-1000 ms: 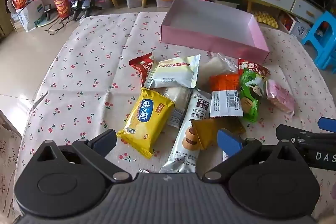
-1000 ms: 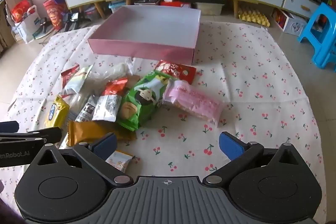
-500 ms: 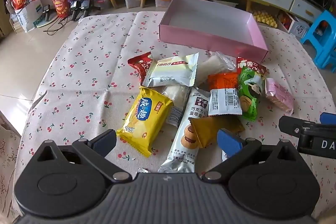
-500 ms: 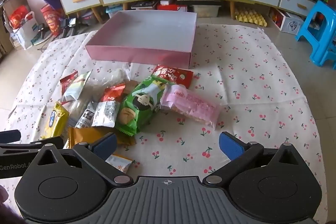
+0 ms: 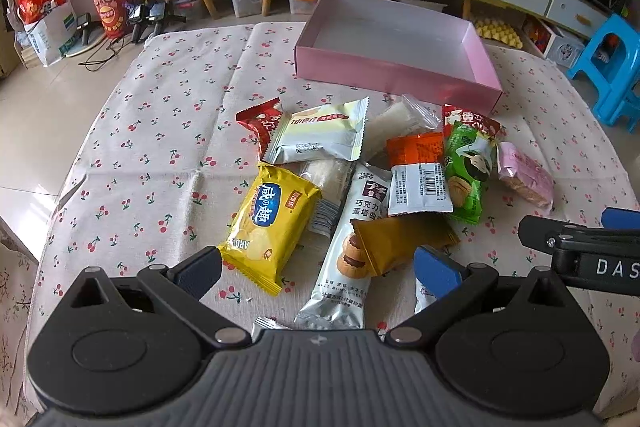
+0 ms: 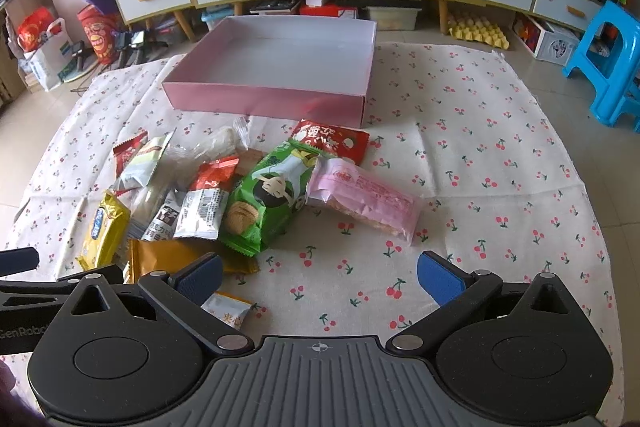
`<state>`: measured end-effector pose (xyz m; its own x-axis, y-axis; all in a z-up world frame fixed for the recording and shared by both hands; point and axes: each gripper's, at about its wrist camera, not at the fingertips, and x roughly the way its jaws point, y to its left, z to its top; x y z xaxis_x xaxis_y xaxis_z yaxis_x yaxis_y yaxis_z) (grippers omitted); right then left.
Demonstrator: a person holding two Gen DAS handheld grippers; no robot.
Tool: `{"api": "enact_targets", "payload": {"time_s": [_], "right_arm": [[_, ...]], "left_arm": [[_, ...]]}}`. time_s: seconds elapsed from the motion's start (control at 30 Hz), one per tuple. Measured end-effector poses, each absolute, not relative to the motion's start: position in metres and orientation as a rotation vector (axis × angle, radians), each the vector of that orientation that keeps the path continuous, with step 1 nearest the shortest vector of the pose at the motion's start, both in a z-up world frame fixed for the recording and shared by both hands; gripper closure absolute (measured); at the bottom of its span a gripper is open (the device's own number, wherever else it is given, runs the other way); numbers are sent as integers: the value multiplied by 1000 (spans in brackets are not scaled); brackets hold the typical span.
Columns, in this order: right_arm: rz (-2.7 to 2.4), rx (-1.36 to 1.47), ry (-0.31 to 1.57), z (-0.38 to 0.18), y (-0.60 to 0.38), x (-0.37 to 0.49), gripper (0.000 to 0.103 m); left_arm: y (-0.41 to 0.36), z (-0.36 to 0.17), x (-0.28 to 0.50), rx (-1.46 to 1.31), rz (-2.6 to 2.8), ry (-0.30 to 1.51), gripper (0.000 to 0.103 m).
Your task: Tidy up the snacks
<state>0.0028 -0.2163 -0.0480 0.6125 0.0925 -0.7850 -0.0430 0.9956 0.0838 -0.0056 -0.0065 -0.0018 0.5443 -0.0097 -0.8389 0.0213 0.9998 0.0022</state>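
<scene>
Both my tools hang over the near edge of the cherry-print tablecloth (image 5: 160,131), nothing picked up yet. My left gripper (image 5: 318,269) has its fingers spread wide and empty, straddling the near end of the snack pile: the yellow crinkly cracker packet (image 5: 272,227) just off the left pad, the long silver cookie sleeve (image 5: 352,251) and the gold foil packet (image 5: 400,239) between the pads. My right gripper (image 6: 320,277) is spread too, holding nothing, over bare cloth in front of the green biscuit bag (image 6: 268,203) and pink wafer packet (image 6: 368,199). The shallow pink cardboard box (image 6: 264,101) sits empty beyond the heap. I'd say this is the first pick: drop onto one packet, pinch, carry it over the box wall.
</scene>
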Motion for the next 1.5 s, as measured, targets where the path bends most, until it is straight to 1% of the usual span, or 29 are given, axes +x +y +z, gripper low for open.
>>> {"api": "enact_targets", "payload": {"time_s": [1.5], "right_arm": [[76, 58, 923, -51, -216, 3, 0]], "left_arm": [[-8, -5, -8, 17, -15, 1003, 1]]}}
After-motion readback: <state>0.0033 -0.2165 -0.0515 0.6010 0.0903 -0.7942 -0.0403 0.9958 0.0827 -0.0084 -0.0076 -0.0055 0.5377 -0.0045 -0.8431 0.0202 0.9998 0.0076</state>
